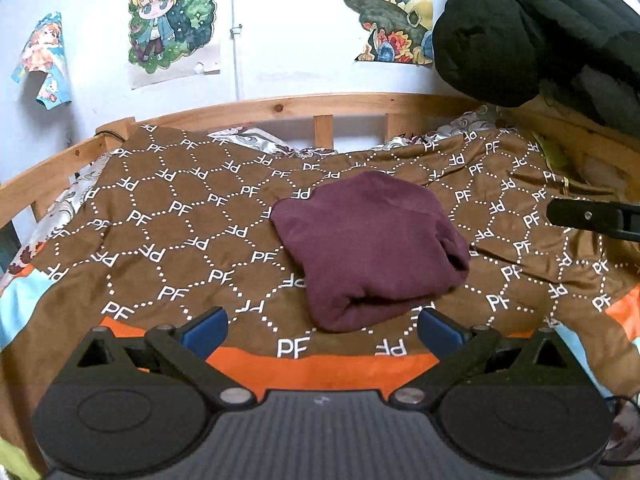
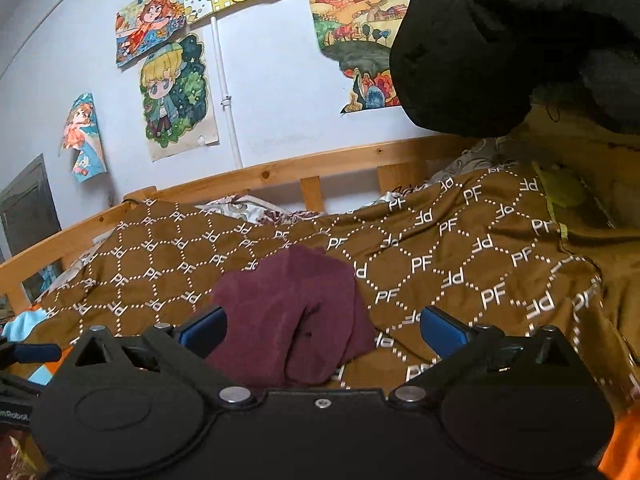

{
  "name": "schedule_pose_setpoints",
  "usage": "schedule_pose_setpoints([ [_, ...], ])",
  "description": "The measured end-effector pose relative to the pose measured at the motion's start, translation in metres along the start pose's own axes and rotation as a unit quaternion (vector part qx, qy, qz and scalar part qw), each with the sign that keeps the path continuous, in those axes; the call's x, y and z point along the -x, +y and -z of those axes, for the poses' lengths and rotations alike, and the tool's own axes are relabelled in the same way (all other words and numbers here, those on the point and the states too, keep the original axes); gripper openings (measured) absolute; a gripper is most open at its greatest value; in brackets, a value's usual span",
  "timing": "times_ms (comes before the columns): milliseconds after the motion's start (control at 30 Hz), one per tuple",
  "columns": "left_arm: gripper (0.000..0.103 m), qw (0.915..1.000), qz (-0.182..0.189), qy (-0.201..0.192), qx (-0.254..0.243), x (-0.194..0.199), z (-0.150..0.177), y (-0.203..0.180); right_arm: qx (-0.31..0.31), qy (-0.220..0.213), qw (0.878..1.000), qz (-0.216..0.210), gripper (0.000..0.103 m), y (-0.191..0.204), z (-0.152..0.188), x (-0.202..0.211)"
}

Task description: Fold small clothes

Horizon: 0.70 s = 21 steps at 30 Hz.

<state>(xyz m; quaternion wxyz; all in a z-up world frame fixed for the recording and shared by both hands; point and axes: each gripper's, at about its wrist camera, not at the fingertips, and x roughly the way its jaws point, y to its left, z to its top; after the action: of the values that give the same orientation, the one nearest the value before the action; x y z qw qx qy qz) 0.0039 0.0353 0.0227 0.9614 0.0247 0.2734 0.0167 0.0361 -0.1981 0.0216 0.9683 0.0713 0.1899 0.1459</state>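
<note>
A maroon garment [image 1: 368, 248] lies folded into a compact bundle on the brown PF-patterned blanket [image 1: 168, 216]. My left gripper [image 1: 320, 328] is open and empty, hovering just in front of the bundle's near edge. In the right wrist view the same maroon garment [image 2: 296, 316] sits between and beyond the blue pads of my right gripper [image 2: 320, 330], which is open and empty. The tip of the right gripper [image 1: 592, 220] shows at the right edge of the left wrist view, apart from the garment.
A wooden bed rail [image 1: 320, 108] runs along the back against a wall with drawings [image 1: 172, 20]. A black padded jacket [image 1: 540, 28] hangs at the upper right. The blanket has an orange border [image 1: 320, 368] near me.
</note>
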Motion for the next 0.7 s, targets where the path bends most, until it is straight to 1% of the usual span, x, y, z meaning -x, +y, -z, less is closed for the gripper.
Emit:
schedule_pose_setpoints([
  [167, 0.103, 1.0, 0.003, 0.009, 0.004, -0.001, 0.008, 0.004, 0.02, 0.004, 1.0, 0.003, 0.102, 0.008, 0.011, 0.009],
  [333, 0.103, 0.9997, 0.005, 0.019, 0.01, -0.005, 0.012, 0.006, 0.042, 0.012, 0.999, 0.003, 0.102, 0.012, 0.017, 0.003],
  [700, 0.103, 0.9996, 0.005, 0.027, 0.013, -0.012, 0.014, 0.007, 0.038, 0.028, 0.999, -0.005, 0.102, 0.011, 0.022, -0.006],
])
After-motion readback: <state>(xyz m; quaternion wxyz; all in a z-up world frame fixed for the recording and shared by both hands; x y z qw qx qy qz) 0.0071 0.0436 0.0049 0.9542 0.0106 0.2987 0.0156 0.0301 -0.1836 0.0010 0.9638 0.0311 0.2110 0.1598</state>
